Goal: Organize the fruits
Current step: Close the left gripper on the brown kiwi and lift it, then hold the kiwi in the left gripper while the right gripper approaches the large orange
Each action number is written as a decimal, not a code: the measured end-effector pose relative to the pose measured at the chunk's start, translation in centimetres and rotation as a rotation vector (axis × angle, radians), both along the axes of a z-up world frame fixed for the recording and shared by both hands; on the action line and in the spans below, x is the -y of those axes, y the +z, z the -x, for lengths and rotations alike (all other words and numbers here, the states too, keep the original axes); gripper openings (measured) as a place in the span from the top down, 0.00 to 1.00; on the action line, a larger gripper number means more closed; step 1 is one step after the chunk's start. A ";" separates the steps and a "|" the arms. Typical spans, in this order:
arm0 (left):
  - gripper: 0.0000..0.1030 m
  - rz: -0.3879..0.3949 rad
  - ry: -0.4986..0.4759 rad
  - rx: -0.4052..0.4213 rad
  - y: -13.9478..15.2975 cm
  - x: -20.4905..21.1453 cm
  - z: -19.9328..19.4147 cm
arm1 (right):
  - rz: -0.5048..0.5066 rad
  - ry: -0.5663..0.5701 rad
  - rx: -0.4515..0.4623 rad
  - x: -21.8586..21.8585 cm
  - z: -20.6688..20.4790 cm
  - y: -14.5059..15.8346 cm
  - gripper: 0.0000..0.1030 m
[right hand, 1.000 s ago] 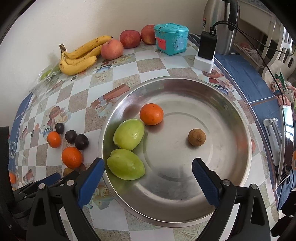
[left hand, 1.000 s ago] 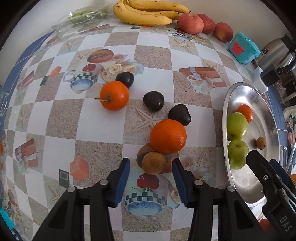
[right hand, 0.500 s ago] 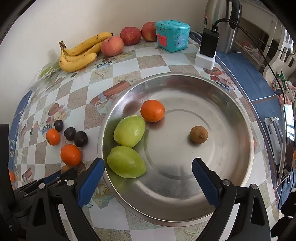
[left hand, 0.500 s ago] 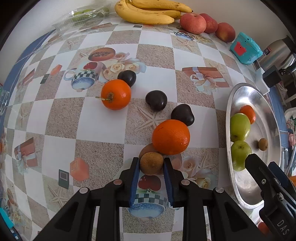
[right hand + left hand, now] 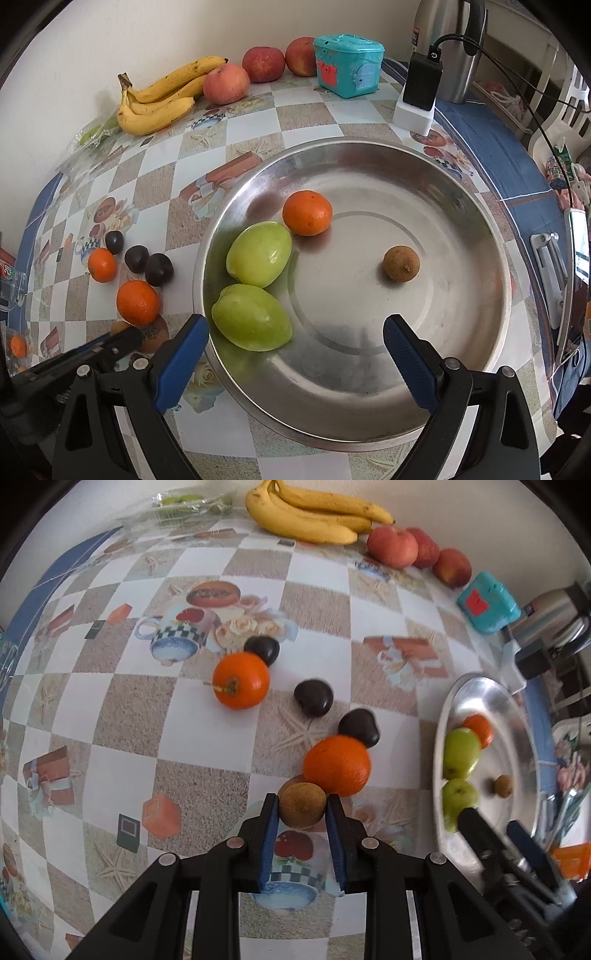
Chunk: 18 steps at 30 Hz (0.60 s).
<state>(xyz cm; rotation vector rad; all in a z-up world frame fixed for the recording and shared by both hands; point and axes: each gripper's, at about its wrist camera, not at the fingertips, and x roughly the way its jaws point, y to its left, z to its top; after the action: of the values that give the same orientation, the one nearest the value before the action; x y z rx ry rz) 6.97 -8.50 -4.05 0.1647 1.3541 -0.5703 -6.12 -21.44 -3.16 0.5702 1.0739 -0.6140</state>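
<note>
My left gripper (image 5: 302, 802) is shut on a small brown fruit (image 5: 302, 806), its blue pads pressing both sides, just in front of a large orange (image 5: 337, 766). On the checkered tablecloth beyond lie a smaller orange (image 5: 241, 681) and three dark plums (image 5: 313, 698). My right gripper (image 5: 295, 325) hangs open over the steel bowl (image 5: 461, 206) with nothing between its fingers. The bowl holds two green fruits (image 5: 259, 254), an orange (image 5: 307, 212) and another brown fruit (image 5: 401, 263).
Along the back wall lie bananas (image 5: 314, 517), three red apples (image 5: 393, 546) and a teal toy box (image 5: 487, 607). A steel kettle (image 5: 450, 48) and a black charger (image 5: 421, 85) stand behind the bowl. A plastic bag (image 5: 184, 504) lies at the far left.
My left gripper's jaws closed from open onto the small brown fruit, then shifted a little with it. The right gripper kept still.
</note>
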 end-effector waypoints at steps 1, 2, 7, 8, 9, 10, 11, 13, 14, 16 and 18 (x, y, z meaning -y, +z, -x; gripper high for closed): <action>0.73 0.007 0.002 0.004 0.3 -0.1 0.0 | -0.001 0.000 -0.001 0.0 0.0 0.0 0.07; 0.73 0.017 0.004 0.007 0.6 -0.3 -0.1 | -0.003 0.000 -0.003 0.0 0.0 -0.1 0.07; 0.73 0.054 0.033 0.000 1.5 -1.0 -0.5 | -0.005 0.001 -0.010 0.0 -0.1 -0.3 0.07; 0.73 0.065 0.046 -0.007 1.6 -1.3 -0.8 | -0.004 0.002 -0.011 -0.1 -0.1 -0.3 0.07; 0.73 0.073 0.056 -0.011 1.7 -1.6 -1.0 | -0.004 0.003 -0.012 -0.1 -0.1 -0.3 0.07; 0.73 0.083 0.071 -0.016 1.8 -1.9 -1.1 | -0.004 0.005 -0.013 -0.1 -0.2 -0.3 0.07; 0.73 0.094 0.092 -0.021 2.0 -2.5 -1.5 | -0.004 0.006 -0.015 -0.1 -0.2 -0.4 0.07; 0.73 0.101 0.125 -0.017 2.2 -3.1 -1.9 | -0.005 0.007 -0.017 -0.2 -0.3 -0.5 0.07; 0.73 0.104 0.149 -0.011 2.3 -3.8 -2.4 | -0.007 0.009 -0.019 -0.3 -0.4 -0.5 0.07; 0.73 0.110 0.190 -0.003 2.5 -4.7 -3.0 | -0.008 0.014 -0.020 -0.5 -0.6 -0.6 0.07; 0.73 0.118 0.228 0.005 2.8 -5.8 -3.6 | -0.005 0.030 -0.021 -1.0 -1.0 -0.6 0.07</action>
<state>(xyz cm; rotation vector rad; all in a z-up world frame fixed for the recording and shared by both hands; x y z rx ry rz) 10.58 -2.71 -1.24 -0.0833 1.3093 -0.4551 -5.08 -20.43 -3.72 0.5523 1.1025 -0.5921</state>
